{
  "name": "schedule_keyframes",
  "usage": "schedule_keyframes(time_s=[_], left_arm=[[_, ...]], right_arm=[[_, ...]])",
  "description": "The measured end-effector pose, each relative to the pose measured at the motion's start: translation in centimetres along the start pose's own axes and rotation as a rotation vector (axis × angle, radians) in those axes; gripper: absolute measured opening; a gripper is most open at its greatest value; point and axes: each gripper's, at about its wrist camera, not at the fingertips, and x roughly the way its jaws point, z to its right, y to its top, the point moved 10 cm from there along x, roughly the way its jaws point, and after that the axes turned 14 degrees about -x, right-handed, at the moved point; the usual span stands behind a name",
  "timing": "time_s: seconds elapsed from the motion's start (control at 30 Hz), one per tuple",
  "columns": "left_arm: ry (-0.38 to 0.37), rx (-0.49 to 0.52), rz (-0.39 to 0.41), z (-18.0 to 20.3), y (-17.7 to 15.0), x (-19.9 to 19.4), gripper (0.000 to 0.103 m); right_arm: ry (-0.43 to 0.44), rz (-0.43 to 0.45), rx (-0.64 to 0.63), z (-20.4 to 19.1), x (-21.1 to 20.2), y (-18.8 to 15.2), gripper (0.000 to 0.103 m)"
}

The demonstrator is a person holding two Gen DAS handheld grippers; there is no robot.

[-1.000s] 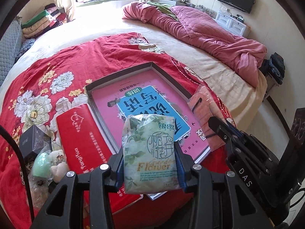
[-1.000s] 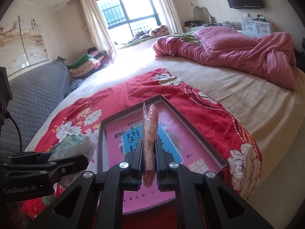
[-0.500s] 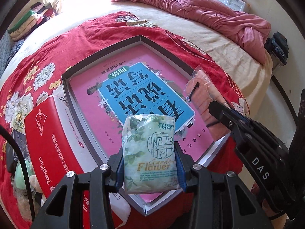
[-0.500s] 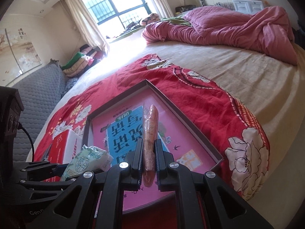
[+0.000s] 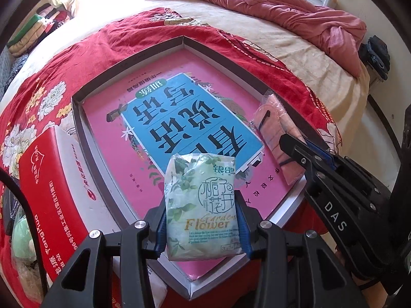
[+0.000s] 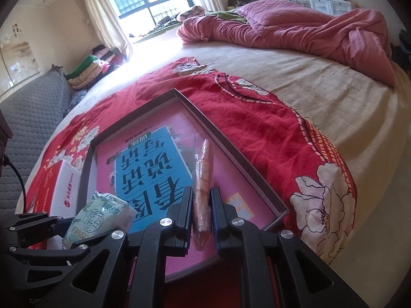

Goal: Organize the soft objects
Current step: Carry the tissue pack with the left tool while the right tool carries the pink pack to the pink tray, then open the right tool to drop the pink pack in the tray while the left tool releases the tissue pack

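Note:
A green-and-white tissue pack (image 5: 200,200) printed "Flower" sits between the blue pads of my left gripper (image 5: 200,205), which is shut on it just above the near corner of a shallow dark-rimmed tray (image 5: 77,118). A pink and blue book lines the tray. My right gripper (image 6: 201,192) holds a thin pink plastic-wrapped packet (image 6: 203,169) edge-on over the tray's right side. Its jaws are opening, and the packet still stands between the pads. The left wrist view shows this packet (image 5: 277,128) against the tray's right rim under the right gripper (image 5: 295,143).
A red and white box (image 5: 51,192) lies left of the tray on the red floral cloth (image 6: 269,133). A green soft toy in a bag (image 5: 23,243) is at the near left. A pink quilt (image 6: 321,25) lies at the back, a grey sofa (image 6: 30,118) to the left.
Both grippers have come down and forward over the tray with their packs. The right jaws now stand slightly wider around the pink packet.

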Motion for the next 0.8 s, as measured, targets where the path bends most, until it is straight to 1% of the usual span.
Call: schedule_keyframes(time_s=[0.17,0.27,0.3,0.47,0.7,0.8], left_arm=[[0.008,-0.001,0.001,0.1,0.0,0.3,0.045],[0.009,0.0,-0.009,0.2,-0.2,0.5,0.046],[0.013,0.004,-0.008,0.2,-0.2,0.5,0.046],[0.003,0.001,-0.013,0.4,-0.3,0.5,0.046],[0.012,0.009,-0.019,0.5,-0.5,0.6,0.048],[0.013,0.015,-0.015,0.5,-0.5,0.5,0.049]], right_arm=[[-0.062,-0.017,-0.014,0.8,0.0,-0.2,0.017],[-0.078,-0.013,-0.011,1.1,-0.1,-0.1,0.026],[-0.083,-0.011,-0.009,1.2,-0.2,0.0,0.027],[-0.094,-0.004,0.003,1.7,-0.5,-0.1,0.028],[-0.124,0.023,0.015,2.3,-1.2,0.3,0.028],[-0.113,0.036,0.028,2.4,-1.6,0.4,0.028]])
